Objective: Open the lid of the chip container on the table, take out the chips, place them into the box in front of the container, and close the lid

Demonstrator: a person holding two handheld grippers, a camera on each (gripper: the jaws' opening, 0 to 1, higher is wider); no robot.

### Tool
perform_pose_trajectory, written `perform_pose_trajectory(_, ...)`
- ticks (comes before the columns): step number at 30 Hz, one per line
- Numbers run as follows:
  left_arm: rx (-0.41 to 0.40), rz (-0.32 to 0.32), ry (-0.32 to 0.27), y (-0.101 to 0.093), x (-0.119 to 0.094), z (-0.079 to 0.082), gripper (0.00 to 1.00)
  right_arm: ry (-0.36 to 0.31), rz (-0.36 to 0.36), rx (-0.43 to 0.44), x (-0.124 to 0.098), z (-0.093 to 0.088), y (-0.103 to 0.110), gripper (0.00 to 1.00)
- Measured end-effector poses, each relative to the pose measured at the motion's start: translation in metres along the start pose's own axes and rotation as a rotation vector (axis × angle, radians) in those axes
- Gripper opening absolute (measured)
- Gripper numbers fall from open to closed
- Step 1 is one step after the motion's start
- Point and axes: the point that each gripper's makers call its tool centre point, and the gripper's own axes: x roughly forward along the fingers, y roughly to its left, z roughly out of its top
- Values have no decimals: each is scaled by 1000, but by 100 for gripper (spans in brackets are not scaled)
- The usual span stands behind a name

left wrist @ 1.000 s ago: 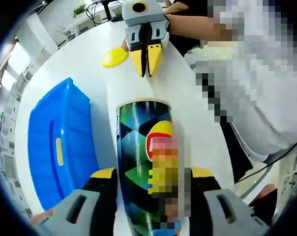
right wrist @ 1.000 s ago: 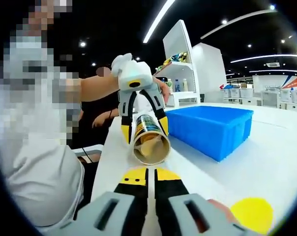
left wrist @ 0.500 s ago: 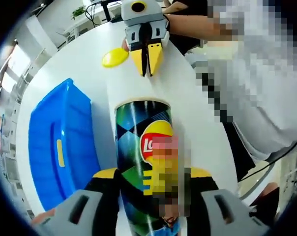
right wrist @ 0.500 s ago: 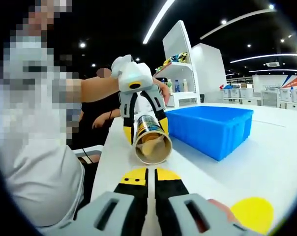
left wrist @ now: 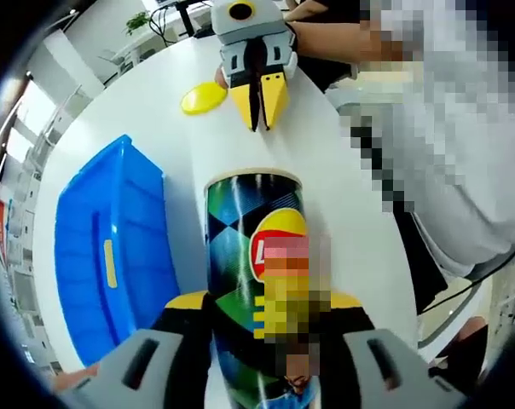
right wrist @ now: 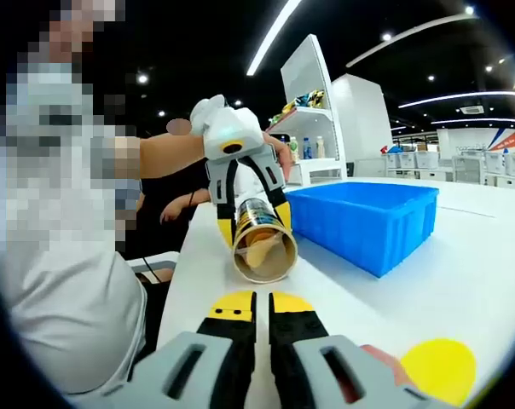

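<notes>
Clearly, the chip container (left wrist: 253, 256) was gripped between the jaws of the left hand-held gripper (left wrist: 262, 311) at the lower centre of the left gripper view, its open mouth pointing up the frame toward the right hand-held gripper (left wrist: 260, 106). The same container (right wrist: 262, 239) was seen near the centre of the right gripper view, tilted with its mouth facing the camera, and chips (right wrist: 259, 253) were visible inside it. It was clamped on both sides by the yellow-tipped jaws of the left hand-held gripper (right wrist: 251, 223), which was held by a person's hand (right wrist: 211, 109) at upper left of centre.

The right hand-held gripper (right wrist: 256, 311) was seen at the bottom centre of its own view with its jaws pressed together on nothing, just above the white tabletop (right wrist: 488, 264). The yellow lid (right wrist: 436, 369) was found lying flat on the tabletop at the lower right of that view, off the container; in the left gripper view the lid (left wrist: 202, 99) was seen at the upper left of centre, just beside the right hand-held gripper. The blue box (left wrist: 104, 256) was seen at the left of the left gripper view, beside the container, and at the right of centre in the right gripper view (right wrist: 368, 217).
</notes>
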Motion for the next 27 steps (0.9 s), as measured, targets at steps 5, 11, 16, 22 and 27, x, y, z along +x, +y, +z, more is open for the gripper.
perform_pose_trajectory(5, -5, 10, -22, 0, -1, 1, 48, 2, 3, 7, 0, -3, 0, 7)
perform_pose_trajectory(11, -30, 39, -49, 1, -2, 2, 47, -21, 5, 26, -3, -1, -2, 7)
perform_pose_trajectory(16, -33, 59, -108, 1, -9, 8, 47, -35, -10, 39, -4, 0, -6, 7)
perform_pose_trajectory(22, -65, 110, -280, 7, -30, 29, 47, -65, -7, 75, -6, 3, -10, 7)
perform_pose_trajectory(27, -108, 144, -372, 9, -46, 37, 46, -81, -15, 98, -7, 5, -13, 7)
